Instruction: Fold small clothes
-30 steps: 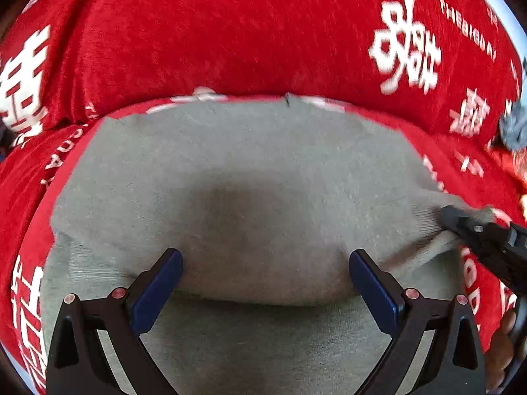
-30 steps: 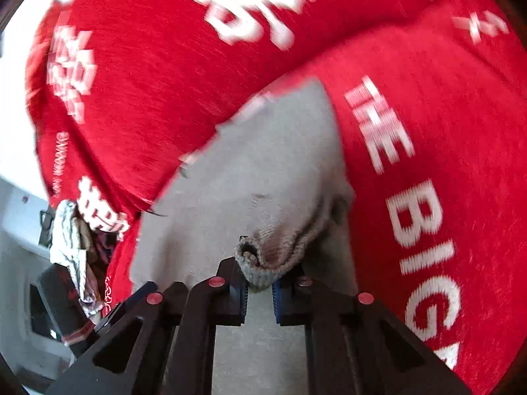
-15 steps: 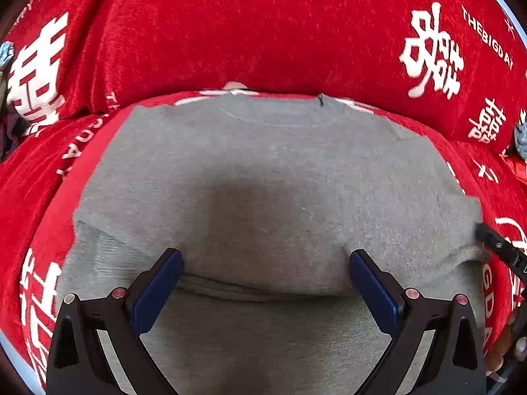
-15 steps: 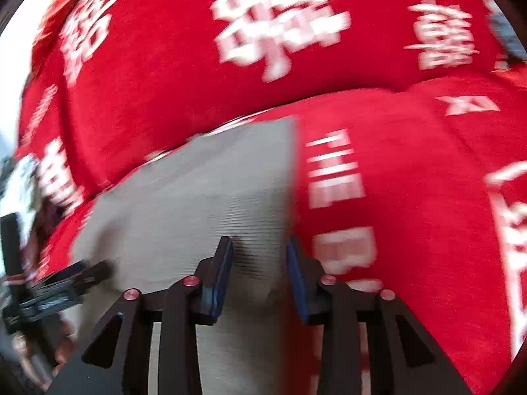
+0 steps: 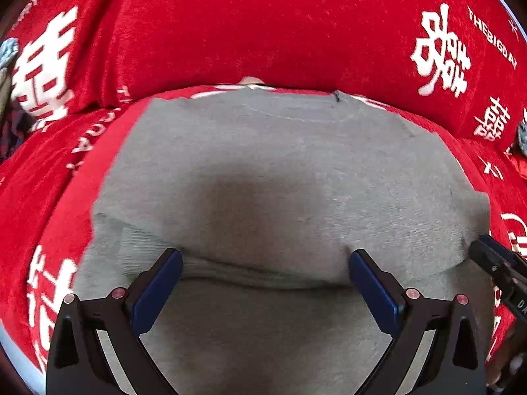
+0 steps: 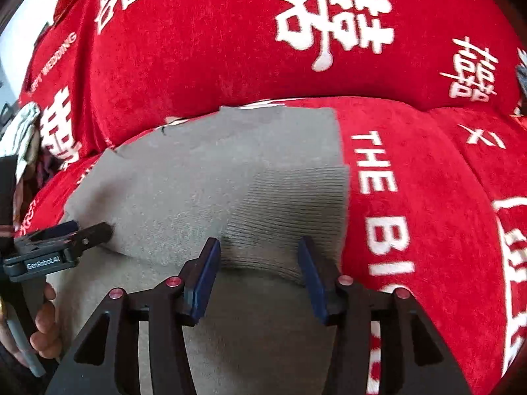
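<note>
**Both jaws spread over a folded grey sweater**

The left gripper (image 5: pixel 265 271) holds its jaws wide apart and grasps nothing; between and just ahead of them runs the folded edge of the grey sweater (image 5: pixel 280 171), with its ribbed band (image 5: pixel 145 247) beside the left-hand pad. A dark shadow lies on the knit just beyond that gap. Farther out from the jaws, the sweater spreads flat up to its neckline, which lies against the foot of the red backrest.

The right gripper (image 6: pixel 260 263) also stands released, its blue pads set either side of the ribbed hem (image 6: pixel 296 210) of the folded-over layer; that hem lies between and just ahead of the jaws, not pinched. The sweater's straight side edge runs forward from the right-hand pad.

In the right wrist view the left gripper (image 6: pixel 79 233) shows off to the left of these jaws, its tip at the sweater's far edge, with the person's hand (image 6: pixel 46 322) below it. Beneath and around the sweater lies a red cover (image 6: pixel 428 197) printed with white characters and letters.
</note>
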